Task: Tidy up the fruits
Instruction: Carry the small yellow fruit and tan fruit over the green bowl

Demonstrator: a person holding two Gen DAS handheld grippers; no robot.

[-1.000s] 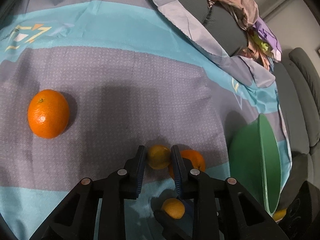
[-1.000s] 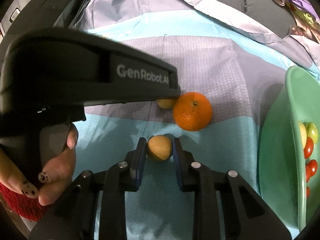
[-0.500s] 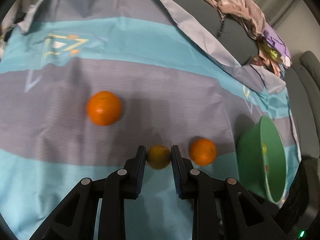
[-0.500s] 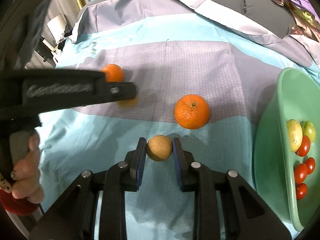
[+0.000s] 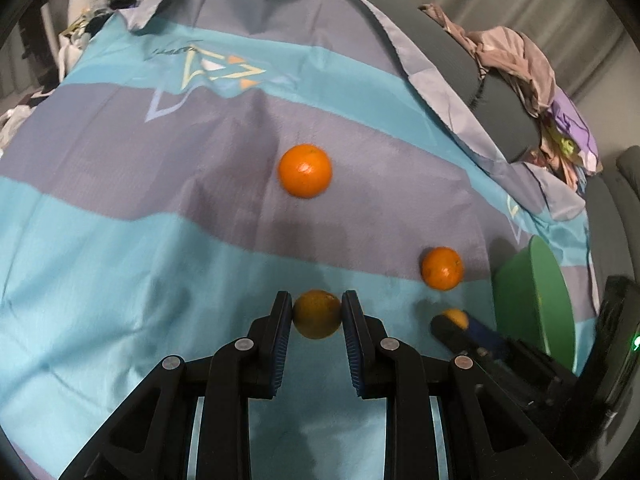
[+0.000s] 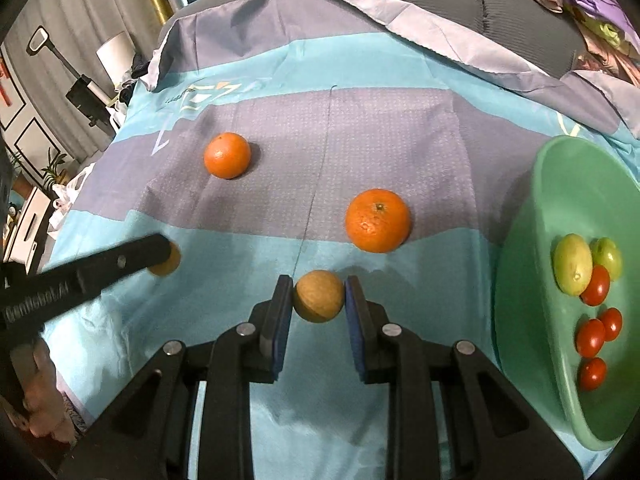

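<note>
My left gripper (image 5: 316,314) is shut on a small dull-orange fruit (image 5: 317,313), held above the striped cloth. My right gripper (image 6: 318,298) is shut on a small tan round fruit (image 6: 319,296) close over the cloth. Two oranges lie loose on the cloth: a far one (image 5: 305,170) (image 6: 227,155) and a nearer one (image 5: 442,268) (image 6: 377,220). A green bowl (image 6: 532,264) (image 5: 532,300) at the right holds a yellow-green fruit (image 6: 573,269), a small green one and several red tomatoes (image 6: 589,338). In the right wrist view the left gripper (image 6: 160,254) reaches in from the left with its fruit.
The blue and purple striped cloth (image 5: 120,240) covers a dark couch-like surface. Crumpled clothes (image 5: 520,56) lie at the far right. A hand (image 6: 44,412) grips the left tool at lower left. A lamp and furniture stand beyond the cloth's left edge (image 6: 84,84).
The left gripper has pulled back and up with its fruit, away from the oranges and the right gripper. The right gripper has stayed put with its tan fruit.
</note>
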